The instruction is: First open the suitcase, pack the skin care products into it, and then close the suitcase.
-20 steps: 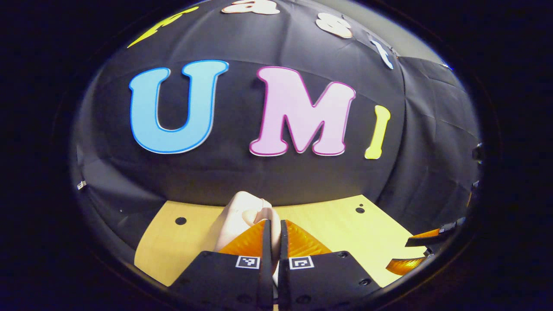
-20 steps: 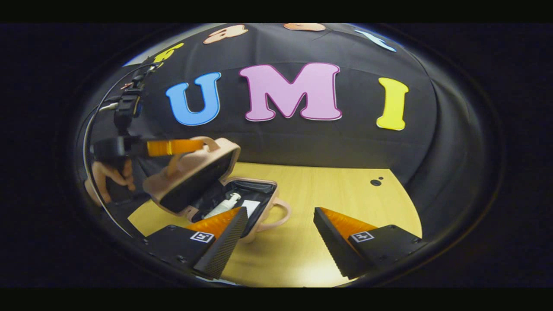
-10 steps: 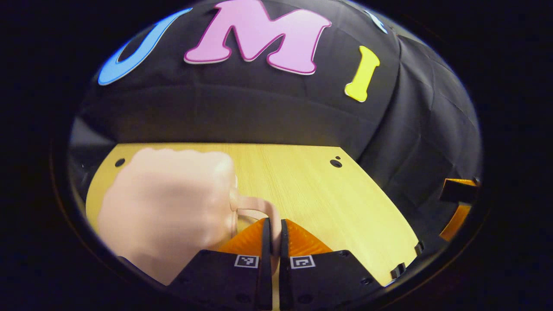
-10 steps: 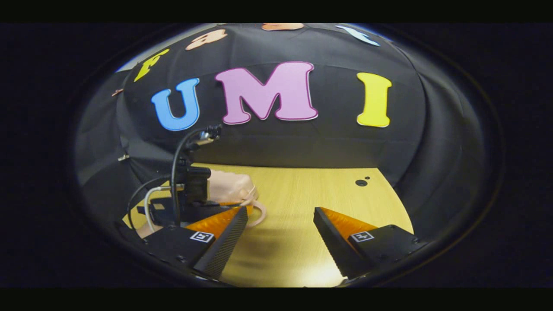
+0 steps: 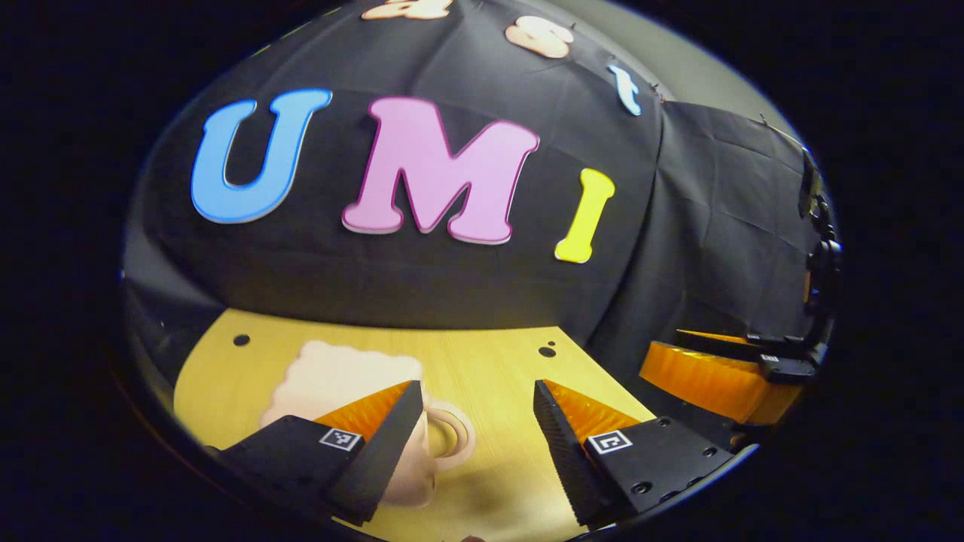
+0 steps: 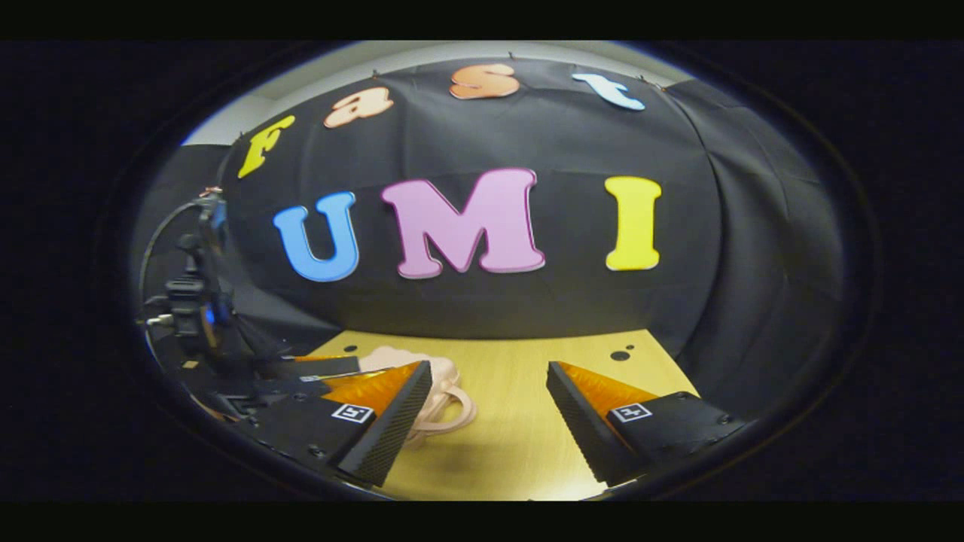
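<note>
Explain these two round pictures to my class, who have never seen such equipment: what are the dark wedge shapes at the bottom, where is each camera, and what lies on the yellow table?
Each picture comes from a fisheye camera riding on a hand-held two-finger gripper. A person holds one in each hand. The wedges are that gripper's own fingers. In the left gripper view, the left gripper is open and holds nothing. The right gripper, seen in its own view, is open and empty too. On the wooden table lies a small pink suitcase with looped handles, its lid down. The other gripper appears at each view's edge.
</note>
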The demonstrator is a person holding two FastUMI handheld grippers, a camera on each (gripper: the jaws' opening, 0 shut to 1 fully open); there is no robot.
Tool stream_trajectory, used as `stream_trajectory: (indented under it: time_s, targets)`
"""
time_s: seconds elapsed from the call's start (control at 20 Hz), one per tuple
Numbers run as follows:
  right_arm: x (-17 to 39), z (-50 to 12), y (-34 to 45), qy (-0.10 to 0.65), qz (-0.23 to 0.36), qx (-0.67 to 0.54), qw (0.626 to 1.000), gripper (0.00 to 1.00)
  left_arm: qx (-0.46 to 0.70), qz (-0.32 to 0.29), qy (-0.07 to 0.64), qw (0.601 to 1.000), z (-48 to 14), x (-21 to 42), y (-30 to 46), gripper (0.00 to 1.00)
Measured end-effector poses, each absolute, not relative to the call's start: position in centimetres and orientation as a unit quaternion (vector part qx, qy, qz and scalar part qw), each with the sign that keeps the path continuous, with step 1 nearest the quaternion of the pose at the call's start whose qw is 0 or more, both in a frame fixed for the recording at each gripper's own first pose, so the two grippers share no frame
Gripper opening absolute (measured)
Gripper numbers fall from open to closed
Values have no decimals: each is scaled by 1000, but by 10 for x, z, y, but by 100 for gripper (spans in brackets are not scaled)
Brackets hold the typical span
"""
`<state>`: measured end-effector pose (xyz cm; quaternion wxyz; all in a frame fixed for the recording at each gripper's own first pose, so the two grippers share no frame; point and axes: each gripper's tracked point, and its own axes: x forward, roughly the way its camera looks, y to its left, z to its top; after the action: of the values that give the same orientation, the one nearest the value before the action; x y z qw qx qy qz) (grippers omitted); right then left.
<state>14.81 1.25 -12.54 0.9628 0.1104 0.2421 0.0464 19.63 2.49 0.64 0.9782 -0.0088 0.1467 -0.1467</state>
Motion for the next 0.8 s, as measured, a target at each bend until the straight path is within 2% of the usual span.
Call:
stream_trajectory:
  time_s: [0.05, 0.2, 0.25, 0.4, 0.45, 0.5, 0.55, 0.6, 0.65, 0.7, 0.8]
  targets:
    - [144, -108, 16, 226, 45, 110, 967, 98, 9, -141, 114, 983, 32, 182, 32, 97]
    - [129, -61, 29, 186, 47, 114, 975, 98, 17, -118, 31, 992, 103, 133, 44, 96]
    - [122, -44, 33, 172, 47, 115, 977, 97, 18, -111, 23, 993, 106, 127, 49, 96]
    - [104, -16, 44, 151, 55, 113, 981, 97, 29, -76, 11, 997, 123, 103, 79, 96]
    - [95, -9, 46, 147, 59, 111, 981, 98, 23, -66, 12, 997, 125, 93, 84, 92]
    - [93, 2, 43, 131, 60, 100, 985, 97, 18, -57, 11, 998, 125, 87, 89, 96]
    - [91, 5, 39, 121, 57, 92, 987, 100, 13, -46, 11, 999, 124, 82, 95, 96]
    - [91, 9, 35, 110, 54, 86, 989, 97, 9, -31, 14, 999, 120, 78, 104, 96]
    - [91, 11, 32, 103, 54, 83, 990, 100, 7, -18, 17, 1000, 115, 75, 109, 92]
    - [91, 10, 32, 100, 59, 82, 990, 97, 7, -7, 20, 1000, 112, 74, 114, 96]
    - [93, 5, 22, 98, 67, 75, 990, 97, 13, 13, 23, 1000, 109, 72, 123, 96]
